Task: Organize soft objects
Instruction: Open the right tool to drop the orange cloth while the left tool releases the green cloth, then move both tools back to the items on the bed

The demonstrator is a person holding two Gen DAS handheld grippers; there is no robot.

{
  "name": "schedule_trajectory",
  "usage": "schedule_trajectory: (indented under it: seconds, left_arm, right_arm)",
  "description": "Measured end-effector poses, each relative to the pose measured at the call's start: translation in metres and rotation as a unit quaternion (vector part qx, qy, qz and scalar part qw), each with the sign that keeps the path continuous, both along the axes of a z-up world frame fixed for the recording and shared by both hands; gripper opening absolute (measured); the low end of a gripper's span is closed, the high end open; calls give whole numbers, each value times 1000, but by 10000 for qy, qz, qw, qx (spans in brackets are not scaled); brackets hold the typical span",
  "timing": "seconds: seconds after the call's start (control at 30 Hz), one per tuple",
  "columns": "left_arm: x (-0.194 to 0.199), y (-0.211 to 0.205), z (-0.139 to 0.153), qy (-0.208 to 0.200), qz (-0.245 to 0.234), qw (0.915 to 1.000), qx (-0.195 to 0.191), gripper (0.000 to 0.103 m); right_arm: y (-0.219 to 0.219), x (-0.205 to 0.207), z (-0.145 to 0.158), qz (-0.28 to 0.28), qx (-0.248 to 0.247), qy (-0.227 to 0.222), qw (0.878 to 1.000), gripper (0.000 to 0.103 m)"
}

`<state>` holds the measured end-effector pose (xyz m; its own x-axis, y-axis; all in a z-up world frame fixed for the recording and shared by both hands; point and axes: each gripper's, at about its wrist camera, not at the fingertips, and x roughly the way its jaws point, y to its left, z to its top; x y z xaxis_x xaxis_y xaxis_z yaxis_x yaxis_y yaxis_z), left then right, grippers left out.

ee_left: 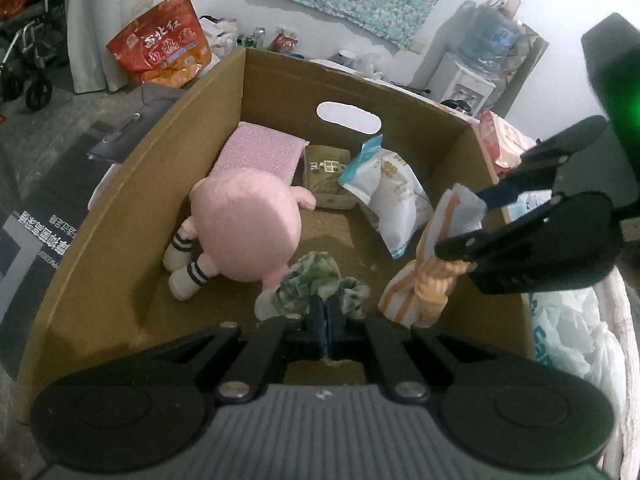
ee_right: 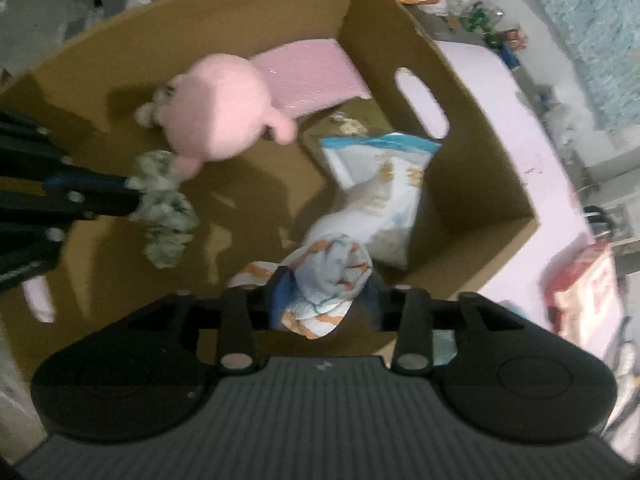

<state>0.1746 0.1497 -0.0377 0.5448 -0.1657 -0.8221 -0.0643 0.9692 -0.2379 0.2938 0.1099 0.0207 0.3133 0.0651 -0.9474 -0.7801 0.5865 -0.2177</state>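
box (ee_left: 120, 216) | holds: pink doll (ee_left: 244, 228), pink pad (ee_left: 260, 148), white pouch (ee_left: 392, 196)

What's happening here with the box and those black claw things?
A person is sorting soft things into a cardboard box with two hand-held grippers. The left gripper is shut on a green cloth, the right gripper has an orange-striped cloth between its jaws, both over the box. A pink plush and a white bag lie inside.
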Motion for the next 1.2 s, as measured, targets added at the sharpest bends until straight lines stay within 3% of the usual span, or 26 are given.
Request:
schedule_trajectory:
  seconds: [0.17, 0.37, 0.57, 0.73, 0.8, 0.93, 1.2]
  left_arm:
    - [5, -2, 3, 23, -17, 10000, 47, 2]
    - [19, -6, 7, 70, -58, 9999, 95, 2]
    - [42, -22, 13, 130, -192, 9996, 176, 2]
    - [67, -35, 19, 17, -142, 9995, 282, 3]
    - [76, -37, 18, -49, -49, 9995, 297, 12]
    - [82, -38, 10, -63, 76, 9998, 161, 55]
    - [67, -43, 22, -107, 56, 9995, 308, 68]
  right_arm:
    - [-5, 11, -10, -72, -141, -448, 9989, 53]
    - [-37, 14, 14, -576, 863, -621, 9927, 64]
    - [-111, -13, 61, -1277, 2489, -565, 9584, 66]
    - [-165, -47, 72, -1624, 3144, -642, 9331, 69]
    - [-184, -58, 70, -1748, 3284, -636, 9260, 70]
    - [-225, -80, 61, -2108, 3567, -649, 9078, 73]
    - [-296, -128, 37, -2848, 3971, -700, 8697, 74]
